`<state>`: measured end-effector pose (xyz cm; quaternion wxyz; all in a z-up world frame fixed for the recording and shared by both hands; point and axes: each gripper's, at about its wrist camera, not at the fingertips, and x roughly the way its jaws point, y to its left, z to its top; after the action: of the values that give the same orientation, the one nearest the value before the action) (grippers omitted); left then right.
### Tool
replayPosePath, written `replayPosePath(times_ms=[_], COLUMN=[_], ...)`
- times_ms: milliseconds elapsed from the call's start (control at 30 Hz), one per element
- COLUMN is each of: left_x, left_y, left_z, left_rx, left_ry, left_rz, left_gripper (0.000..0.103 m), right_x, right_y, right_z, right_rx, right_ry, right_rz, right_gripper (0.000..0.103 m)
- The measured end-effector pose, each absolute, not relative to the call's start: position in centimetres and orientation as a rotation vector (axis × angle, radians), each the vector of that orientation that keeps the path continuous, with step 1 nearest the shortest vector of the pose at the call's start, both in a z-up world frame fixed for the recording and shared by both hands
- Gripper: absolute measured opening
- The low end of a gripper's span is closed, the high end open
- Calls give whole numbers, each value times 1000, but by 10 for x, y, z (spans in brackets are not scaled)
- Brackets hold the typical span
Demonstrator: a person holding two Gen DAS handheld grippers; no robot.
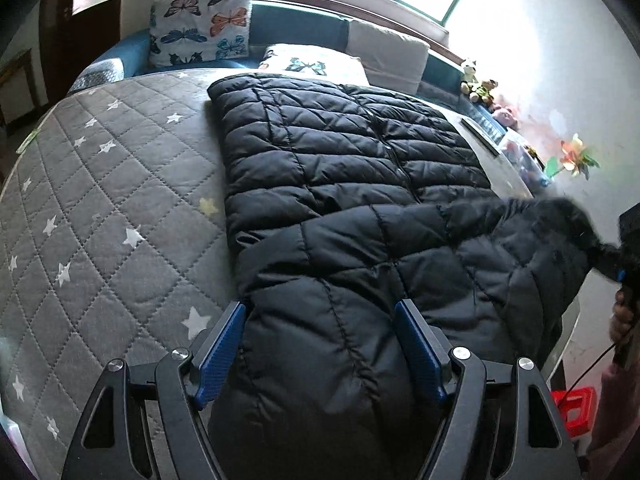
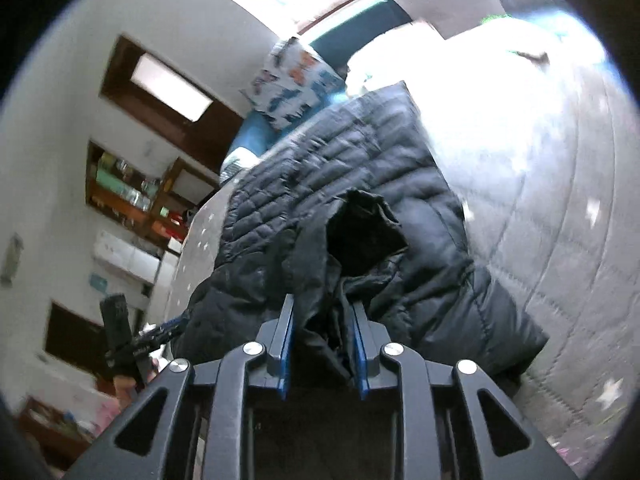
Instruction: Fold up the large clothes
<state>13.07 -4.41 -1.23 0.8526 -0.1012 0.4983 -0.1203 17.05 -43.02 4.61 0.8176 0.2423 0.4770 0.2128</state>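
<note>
Two grippers work one black puffer jacket [image 1: 340,168], which lies lengthwise on the grey star-quilted mattress [image 1: 100,200], its far end toward the butterfly cushion [image 1: 202,24]; the sides look already brought in, since the body shows as a narrow, straight-edged panel with the zip line down the middle; that much of the fold I judge done. On the left side, the left gripper [image 1: 320,320] has its blue pads wide apart, straddling the near end of the jacket, fabric bulging up between them; whether the pads are actually pinching it I cannot tell, as they may only be resting against the padding. Toward the right, the hood or collar end, with its fuzzy trim [image 1: 568,216], is lifted off the mattress and bunched; the right gripper [image 2: 322,304] has its pads drawn close together on a wad of that dark fabric, holding it up, though the right wrist view is blurred. What remains, by my reading, is carrying the near end over toward the far end, flattening it, and a final halving; roughly midway.
</note>
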Motion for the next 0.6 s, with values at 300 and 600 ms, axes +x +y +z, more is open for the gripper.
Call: replayPosePath(times_ms=[300,600], left_x=[116,106], left_y=[-67,-52], left_z=[-20,18], left_rx=[-96,-99], left_ry=[1038,1023], left_rz=[-271,-300], left_gripper=[81,80], right_x=[168,147], right_y=[-460,-461], right_z=[-26,47], right_rx=[599,369], right_ry=[1139,1066], right_rz=[385,312], right_gripper=[25,35])
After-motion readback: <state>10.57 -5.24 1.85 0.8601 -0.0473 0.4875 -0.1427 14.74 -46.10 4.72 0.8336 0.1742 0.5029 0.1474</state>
